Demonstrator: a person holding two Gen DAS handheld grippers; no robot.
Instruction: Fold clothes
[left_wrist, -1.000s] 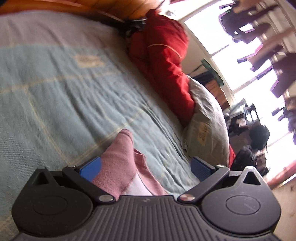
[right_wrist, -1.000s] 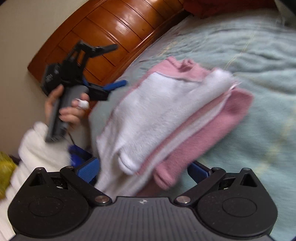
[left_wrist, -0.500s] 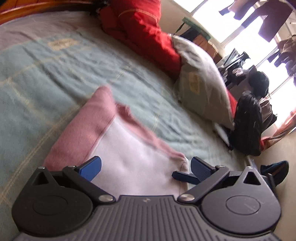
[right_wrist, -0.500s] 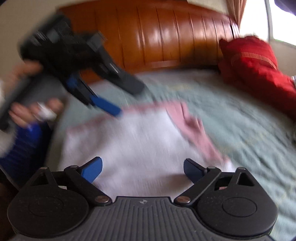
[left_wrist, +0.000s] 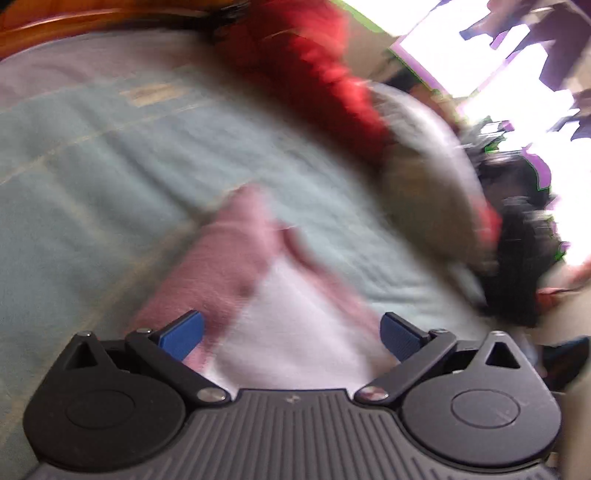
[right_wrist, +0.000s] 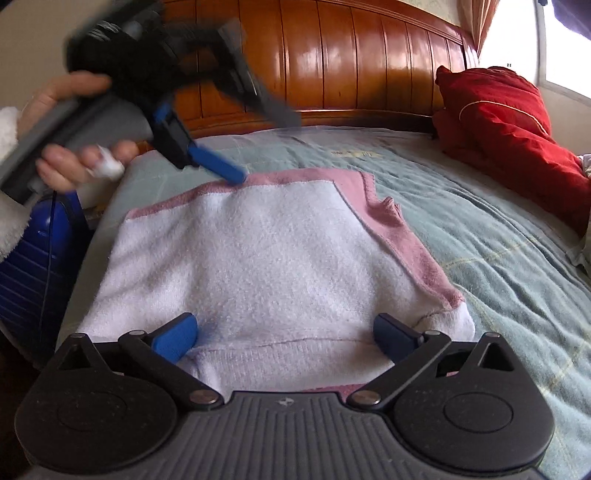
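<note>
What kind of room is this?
Most likely a bedroom: a bed with a teal blanket, a shiny wooden headboard behind it, and a red pillow at the side. A folded pink-and-white garment lies on the blanket.

Two black grippers, blue pads on thin black linkage arms; right gripper (right_wrist: 284, 334): ribbed grey-black body, two round housings with recessed discs, triangular cut-outs at outer corners, silver pivot screws, small logo at centre; left gripper (left_wrist: 291, 334): same build, blurred; seen from the right wrist, grey handle under a black head, long blue finger (right_wrist: 218, 166), thin dark cable hanging below; hand (right_wrist: 74, 147) with white wrapping on one finger; fluffy white sleeve (right_wrist: 9, 181) at the wrist.
</note>
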